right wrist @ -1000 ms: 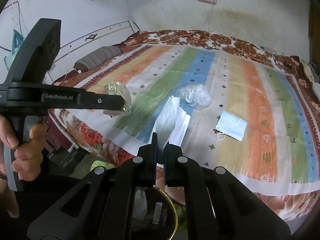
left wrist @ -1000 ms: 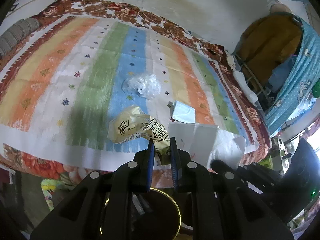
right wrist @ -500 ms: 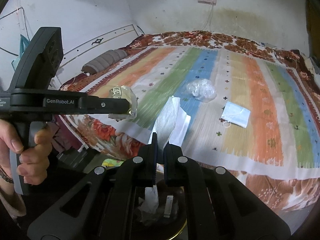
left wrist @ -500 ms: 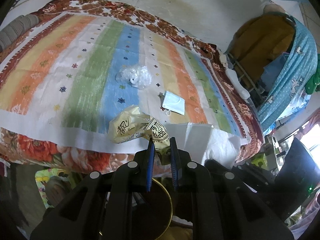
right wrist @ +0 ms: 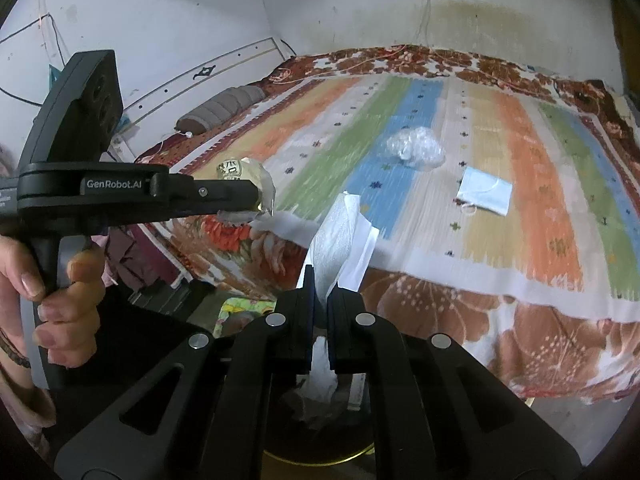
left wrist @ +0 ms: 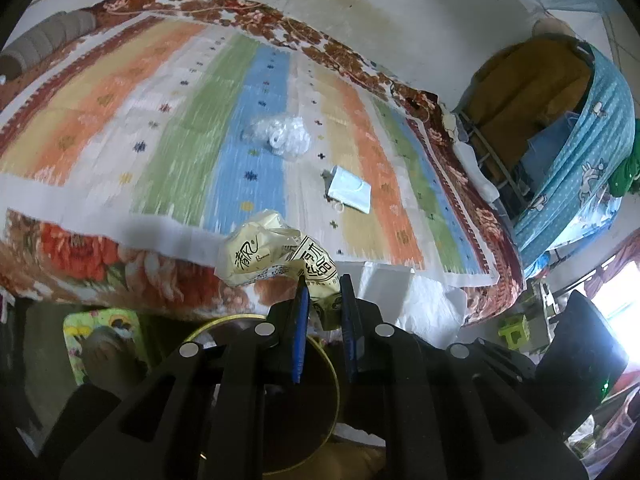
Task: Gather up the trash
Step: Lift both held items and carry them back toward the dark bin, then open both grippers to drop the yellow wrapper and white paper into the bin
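Bin (left wrist: 324, 364): below the left tool (left wrist: 323, 300), rim mostly covered by tool body; contents dark, unreadable.
Wrapper (left wrist: 276, 256): lower end hidden between pads.
Tissue (right wrist: 340, 240): base hidden inside right tool (right wrist: 319, 284).
Bedspread (right wrist: 520, 208): motion-blurred, far edges cropped.

the left claw (left wrist: 323, 300) was clamped on a crumpled yellow wrapper (left wrist: 276, 254) above a round gold-rimmed bin (left wrist: 280, 396). beyond it lay the bed (left wrist: 120, 128) with its striped cover, bearing a clear plastic bag (left wrist: 282, 136) and, near it, a pale blue face mask (left wrist: 349, 194). white paper (left wrist: 394, 284) showed just right of the claw.
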A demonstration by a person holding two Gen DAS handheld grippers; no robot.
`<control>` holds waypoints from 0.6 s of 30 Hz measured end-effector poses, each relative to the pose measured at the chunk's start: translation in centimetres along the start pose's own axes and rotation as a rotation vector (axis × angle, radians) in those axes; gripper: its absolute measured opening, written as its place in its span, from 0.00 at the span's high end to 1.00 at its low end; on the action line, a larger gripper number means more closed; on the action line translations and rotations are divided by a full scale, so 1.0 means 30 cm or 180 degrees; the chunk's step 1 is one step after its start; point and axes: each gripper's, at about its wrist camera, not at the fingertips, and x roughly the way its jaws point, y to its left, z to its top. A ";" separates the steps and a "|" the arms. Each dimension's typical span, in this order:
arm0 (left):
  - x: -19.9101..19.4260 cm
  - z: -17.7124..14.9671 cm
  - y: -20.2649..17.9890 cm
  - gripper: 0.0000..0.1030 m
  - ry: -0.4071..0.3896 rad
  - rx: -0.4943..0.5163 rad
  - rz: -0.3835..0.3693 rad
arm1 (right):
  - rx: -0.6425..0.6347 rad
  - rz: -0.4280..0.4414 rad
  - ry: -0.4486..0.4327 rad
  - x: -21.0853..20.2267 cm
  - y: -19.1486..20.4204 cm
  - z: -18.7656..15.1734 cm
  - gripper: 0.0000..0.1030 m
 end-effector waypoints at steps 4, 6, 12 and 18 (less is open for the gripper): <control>0.000 -0.048 0.003 0.86 0.0051 -0.0023 -0.0014 | 0.0016 0.0036 0.0074 0.004 0.010 -0.042 0.96; 0.003 -0.071 0.003 0.86 0.0068 -0.0024 0.0003 | 0.0018 0.0042 0.0101 0.005 0.017 -0.062 0.96; 0.015 -0.131 0.001 0.86 0.0133 -0.0014 0.0028 | 0.0053 0.0077 0.0205 0.009 0.030 -0.119 0.96; 0.033 -0.175 -0.001 0.86 0.0193 -0.0001 0.0113 | 0.0092 0.0115 0.0337 0.022 0.045 -0.182 0.96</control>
